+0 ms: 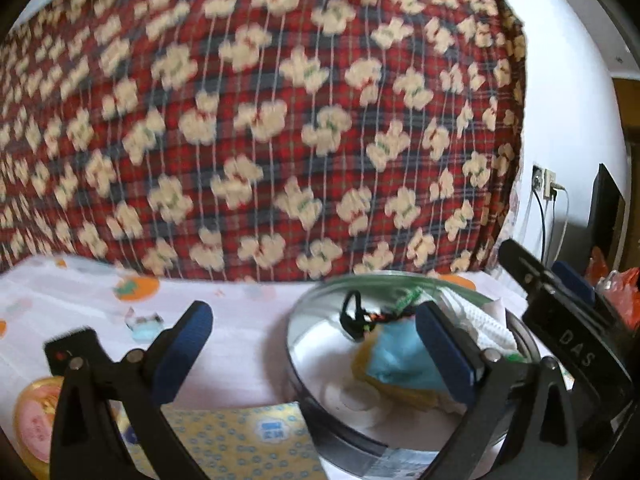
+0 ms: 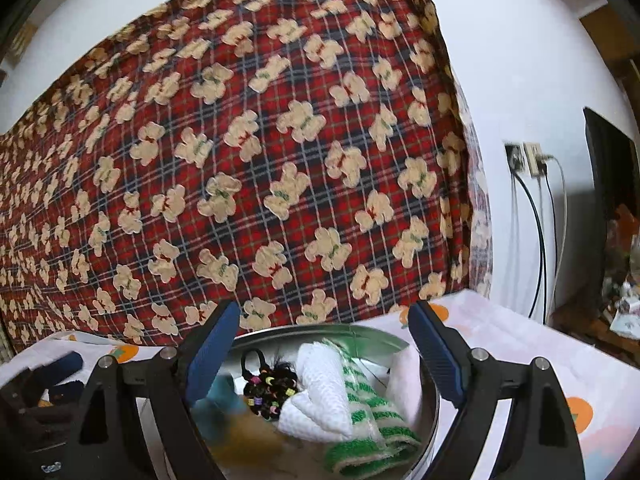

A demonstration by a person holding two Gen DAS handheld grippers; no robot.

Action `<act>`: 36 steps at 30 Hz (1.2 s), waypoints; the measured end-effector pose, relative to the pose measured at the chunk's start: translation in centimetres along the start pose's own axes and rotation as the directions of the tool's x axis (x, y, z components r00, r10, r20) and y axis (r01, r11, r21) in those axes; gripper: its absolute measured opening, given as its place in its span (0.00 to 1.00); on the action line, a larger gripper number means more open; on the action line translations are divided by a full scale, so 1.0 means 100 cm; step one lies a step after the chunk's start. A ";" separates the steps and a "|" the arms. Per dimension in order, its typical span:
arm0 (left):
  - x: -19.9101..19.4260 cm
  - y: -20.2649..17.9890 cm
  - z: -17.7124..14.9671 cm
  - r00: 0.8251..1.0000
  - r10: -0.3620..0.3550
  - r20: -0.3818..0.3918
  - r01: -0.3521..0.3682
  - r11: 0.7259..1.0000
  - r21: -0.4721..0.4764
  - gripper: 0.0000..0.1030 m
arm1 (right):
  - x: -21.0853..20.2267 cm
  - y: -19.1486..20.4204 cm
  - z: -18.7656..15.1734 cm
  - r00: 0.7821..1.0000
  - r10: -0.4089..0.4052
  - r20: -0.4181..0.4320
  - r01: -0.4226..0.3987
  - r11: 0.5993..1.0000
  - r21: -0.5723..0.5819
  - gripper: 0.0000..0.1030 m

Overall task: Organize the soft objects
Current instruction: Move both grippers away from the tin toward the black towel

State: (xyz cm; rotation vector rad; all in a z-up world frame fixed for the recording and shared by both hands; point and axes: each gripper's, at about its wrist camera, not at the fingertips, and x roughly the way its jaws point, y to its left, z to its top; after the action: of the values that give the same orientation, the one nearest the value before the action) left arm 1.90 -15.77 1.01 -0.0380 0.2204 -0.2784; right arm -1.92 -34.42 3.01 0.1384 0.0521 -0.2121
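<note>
A round metal tin (image 2: 434,404) stands on the table and holds the soft things. In it lie a white waffle cloth (image 2: 320,392), a green-striped cloth (image 2: 372,424), black hair ties with coloured beads (image 2: 268,390), a pale cloth (image 2: 404,376) and a blue and yellow cloth (image 1: 394,358). My right gripper (image 2: 324,322) is open just above the tin's near side, nothing between its fingers. My left gripper (image 1: 314,326) is open too, at the tin's left rim (image 1: 296,344), with its right finger (image 1: 440,348) over the blue cloth. The right gripper's body (image 1: 560,304) shows at the right.
A red plaid blanket with bear shapes (image 2: 260,160) rises right behind the table. The white tablecloth (image 1: 240,320) has orange fruit prints. A yellow patterned packet (image 1: 240,440) and a round pink-and-yellow item (image 1: 36,420) lie near left. A wall socket with cables (image 2: 528,160) is at the right.
</note>
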 end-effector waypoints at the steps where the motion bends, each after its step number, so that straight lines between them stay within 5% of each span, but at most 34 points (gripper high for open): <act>1: -0.006 -0.002 -0.001 0.999 0.013 0.030 -0.014 0.999 0.031 1.00 | -0.002 0.001 0.000 1.000 0.005 0.009 -0.005 1.000 -0.006 0.86; 8: -0.017 -0.009 -0.006 0.997 0.048 0.065 -0.057 0.987 0.148 1.00 | -0.003 0.008 -0.004 1.000 0.008 -0.001 -0.008 0.999 -0.041 0.86; 21: -0.039 0.028 -0.009 0.995 0.061 0.078 -0.064 0.997 0.039 1.00 | -0.025 0.023 -0.009 1.000 0.015 0.027 -0.015 1.000 -0.010 0.86; 36: -0.077 0.057 -0.013 0.993 0.057 0.107 -0.072 0.987 0.142 1.00 | -0.055 0.063 -0.022 0.996 0.088 -0.023 -0.087 0.994 0.069 0.86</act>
State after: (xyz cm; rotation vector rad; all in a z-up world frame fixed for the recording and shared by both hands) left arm -4.09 -8.16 0.96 0.0989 0.0988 -0.2264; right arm -6.04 -26.88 2.06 0.2113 0.0645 -0.1246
